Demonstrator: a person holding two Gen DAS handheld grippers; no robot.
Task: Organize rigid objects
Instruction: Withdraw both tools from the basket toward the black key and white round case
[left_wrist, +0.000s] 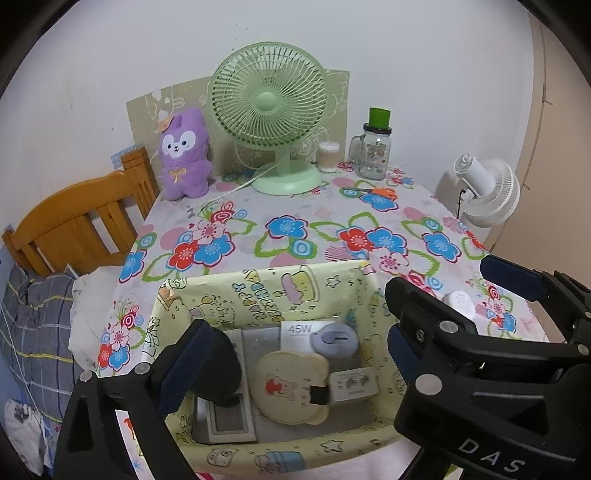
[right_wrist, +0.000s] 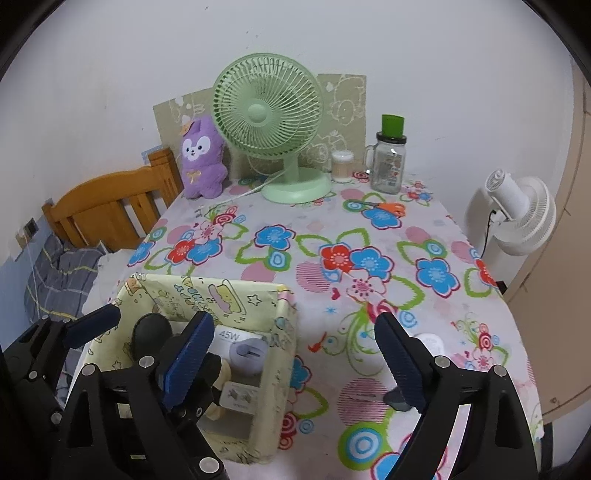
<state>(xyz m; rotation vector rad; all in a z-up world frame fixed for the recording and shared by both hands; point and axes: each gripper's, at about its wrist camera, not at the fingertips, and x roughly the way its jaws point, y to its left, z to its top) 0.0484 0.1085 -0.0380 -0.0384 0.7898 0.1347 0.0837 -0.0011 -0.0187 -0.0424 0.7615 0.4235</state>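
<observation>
Both grippers, left (left_wrist: 295, 354) and right (right_wrist: 295, 354), gaped empty; a careless swing toward nine o'clock risked tipping the yellow box (left_wrist: 332, 286).

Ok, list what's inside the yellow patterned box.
Inside the yellow patterned box: a white 45W charger box, a lavender plug adapter, a cream bear-shaped case, a white plug and a grey frame. The left gripper hides part of the floor.

matt paper-covered box (left_wrist: 266, 291), glossy plastic fan (left_wrist: 269, 99).
</observation>
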